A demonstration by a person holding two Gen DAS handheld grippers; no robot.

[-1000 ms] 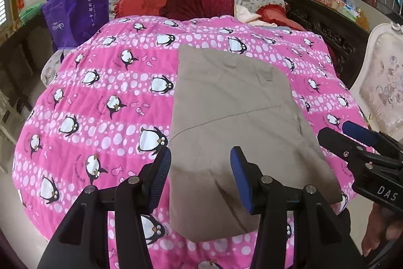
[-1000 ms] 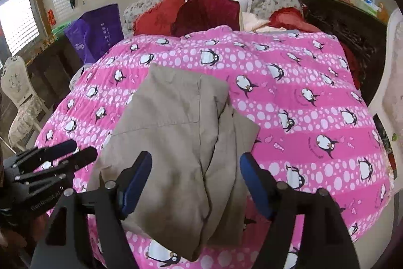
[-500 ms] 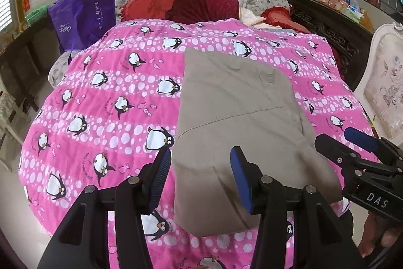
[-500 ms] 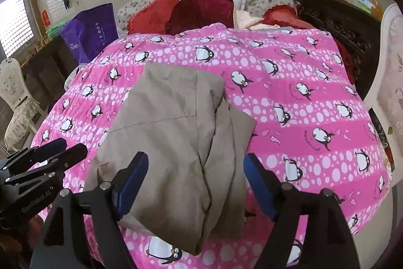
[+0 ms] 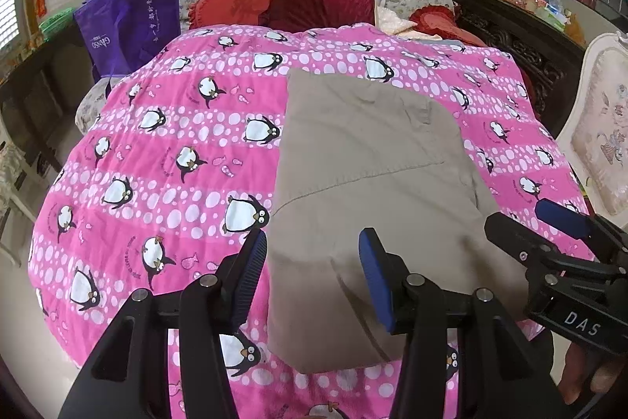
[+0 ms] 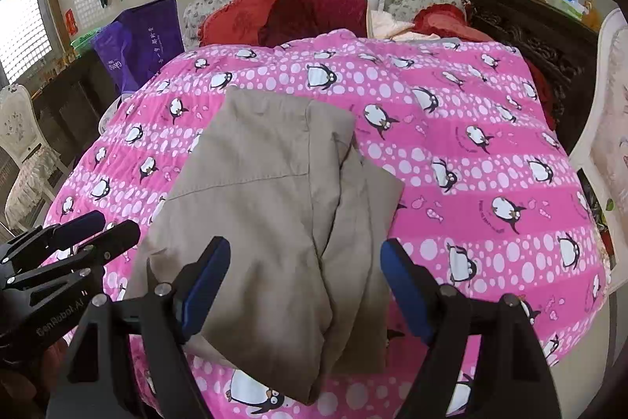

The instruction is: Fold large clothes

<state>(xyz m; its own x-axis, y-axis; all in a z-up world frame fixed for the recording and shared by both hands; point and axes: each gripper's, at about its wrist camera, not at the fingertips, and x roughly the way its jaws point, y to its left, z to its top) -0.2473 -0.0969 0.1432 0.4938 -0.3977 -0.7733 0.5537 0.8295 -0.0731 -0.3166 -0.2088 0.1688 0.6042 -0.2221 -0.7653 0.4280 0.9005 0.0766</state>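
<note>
A tan garment (image 5: 365,175) lies folded into a long rectangle on the pink penguin quilt (image 5: 165,160); it also shows in the right wrist view (image 6: 267,207), with layered folds along its right side. My left gripper (image 5: 310,273) is open and empty, held above the garment's near left edge. My right gripper (image 6: 302,285) is open and empty, held above the garment's near end. Each gripper shows in the other's view, the right one (image 5: 549,222) and the left one (image 6: 90,226).
Red cushions (image 5: 282,2) lie at the bed's head. A purple bag (image 5: 129,22) stands at the far left. A dark wooden cabinet (image 5: 522,42) runs along the right. A white chair (image 5: 600,128) stands at the right, another white chair (image 6: 19,152) at the left.
Both grippers have pulled back and up from the bed, so the garment and quilt look smaller and farther. Both stay open; the garment has not moved.
</note>
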